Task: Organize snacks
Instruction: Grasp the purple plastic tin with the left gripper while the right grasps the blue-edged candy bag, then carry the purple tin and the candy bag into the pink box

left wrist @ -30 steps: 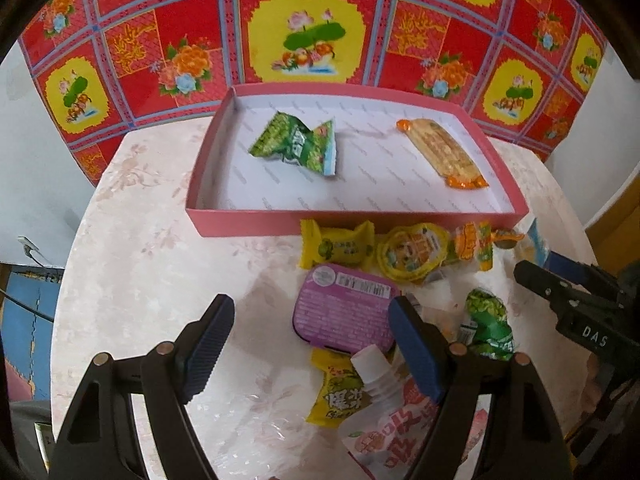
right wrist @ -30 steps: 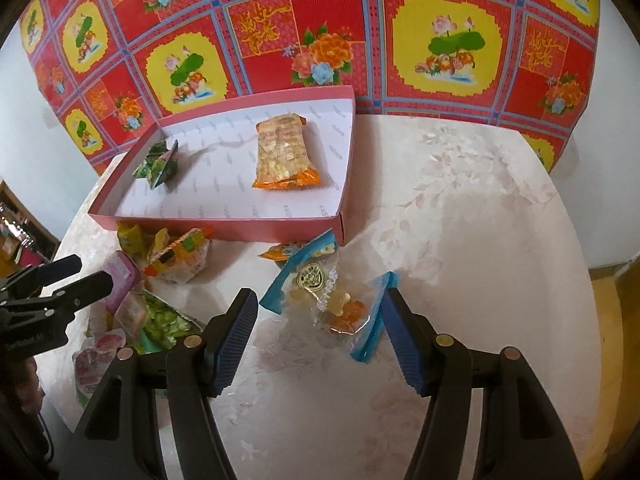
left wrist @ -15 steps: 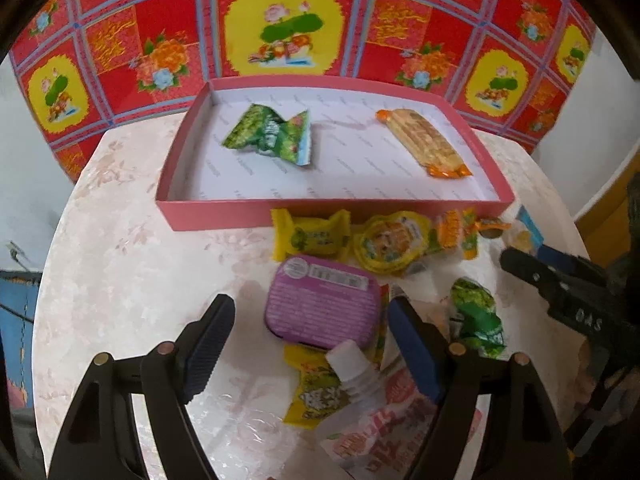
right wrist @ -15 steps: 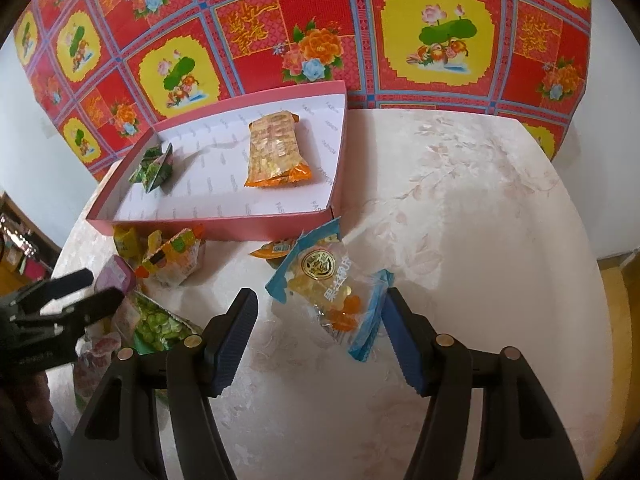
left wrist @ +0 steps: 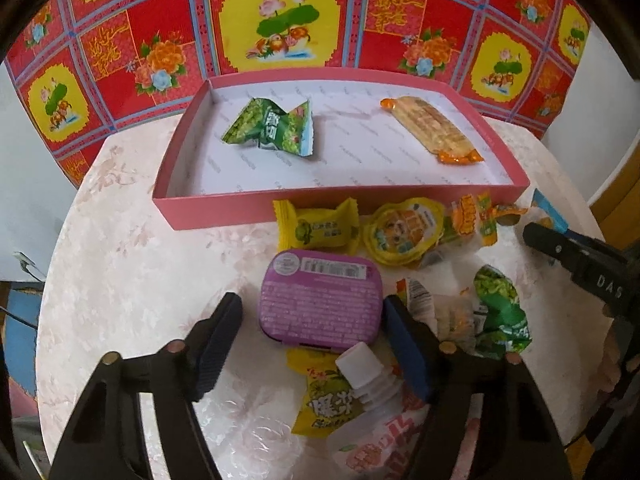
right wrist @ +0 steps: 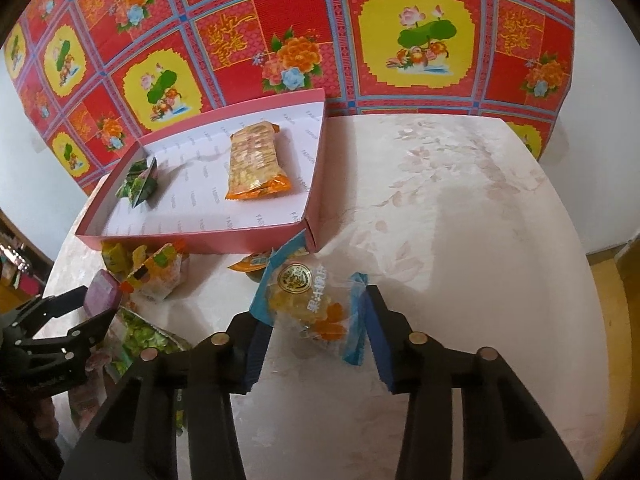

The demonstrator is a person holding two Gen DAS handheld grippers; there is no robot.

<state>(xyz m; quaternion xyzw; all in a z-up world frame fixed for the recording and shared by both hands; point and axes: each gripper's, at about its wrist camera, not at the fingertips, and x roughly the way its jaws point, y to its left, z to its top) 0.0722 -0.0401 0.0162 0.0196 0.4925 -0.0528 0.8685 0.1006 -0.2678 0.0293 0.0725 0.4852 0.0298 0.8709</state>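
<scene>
- A round pale table [left wrist: 120,280] with a faint floral pattern.
- Behind its far edge hangs a red-and-yellow flowered cloth [right wrist: 280,40].
- White wall [right wrist: 600,140] at either side.

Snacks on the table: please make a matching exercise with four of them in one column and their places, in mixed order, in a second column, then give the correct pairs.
Things:
1. purple tin
2. green packet
3. blue-edged candy bag
4. yellow jelly cup

Places:
A. inside the pink box
B. between the closing jaws of the right gripper
C. on the table, just in front of the pink box
D. between the closing jaws of the left gripper

Pairs: 1-D, 2-A, 3-B, 4-C
</scene>
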